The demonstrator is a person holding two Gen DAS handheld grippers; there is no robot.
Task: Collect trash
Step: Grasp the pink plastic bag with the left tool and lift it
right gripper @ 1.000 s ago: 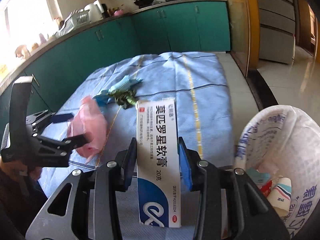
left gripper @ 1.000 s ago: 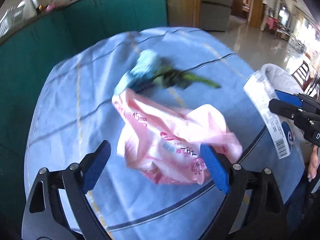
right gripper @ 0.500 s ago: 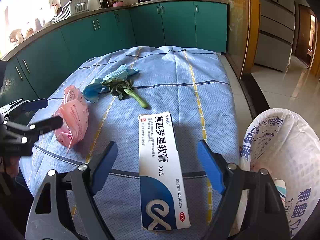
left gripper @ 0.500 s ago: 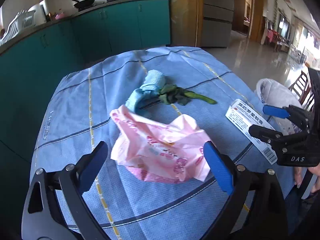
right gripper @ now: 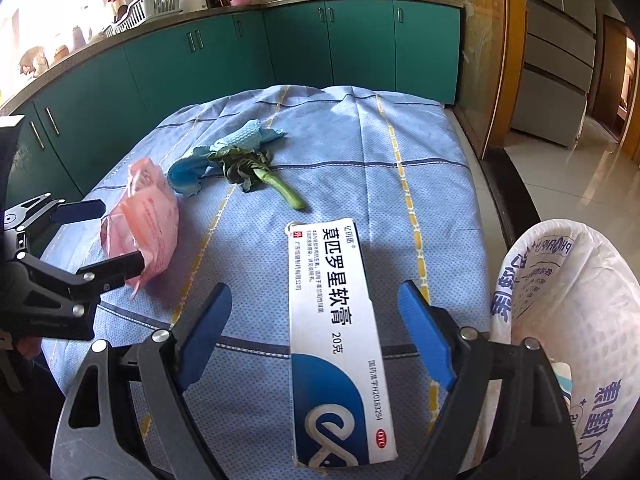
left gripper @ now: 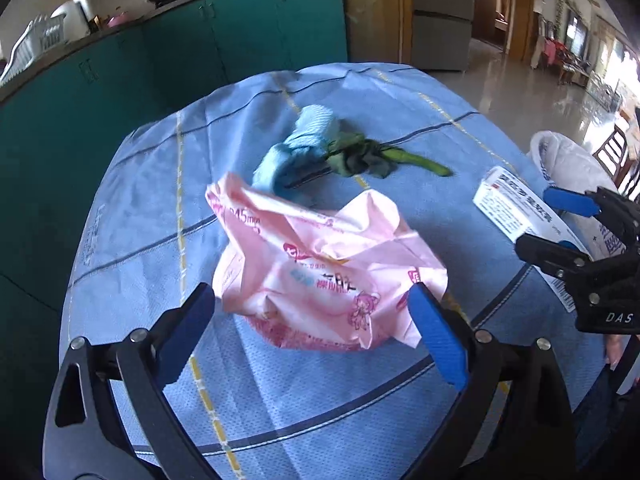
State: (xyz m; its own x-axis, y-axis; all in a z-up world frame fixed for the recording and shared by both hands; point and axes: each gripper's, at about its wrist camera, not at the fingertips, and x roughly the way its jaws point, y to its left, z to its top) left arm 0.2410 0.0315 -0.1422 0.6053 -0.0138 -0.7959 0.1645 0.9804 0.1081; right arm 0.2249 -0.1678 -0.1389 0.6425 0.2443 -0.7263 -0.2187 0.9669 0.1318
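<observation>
A bench [right gripper: 400,152] draped in a blue checked cloth carried four bits of rubbish. Nearest the left tool [left gripper: 308,320], whose blue pads stood wide apart and held nothing, lay a crumpled pink plastic wrapper [left gripper: 320,256]. It sat between and just ahead of the pads, looking very light, soft and slippery. It would likely collapse when squeezed, so pinching the bunched middle where the folds were thickest seemed the safest hold.

The right tool [right gripper: 316,336] was also spread open and empty. A long white and blue ointment box [right gripper: 340,336] lay flat on the cloth between its pads, touching neither. The carton looked light, stiff along its length and easily crushed; closing across its narrow width seemed best.

Farther back lay a crumpled blue cloth [right gripper: 224,152] touching a limp green vegetable stem [right gripper: 260,176]. A white bag-lined bin [right gripper: 568,304] stood just beside the bench edge, on the right.
</observation>
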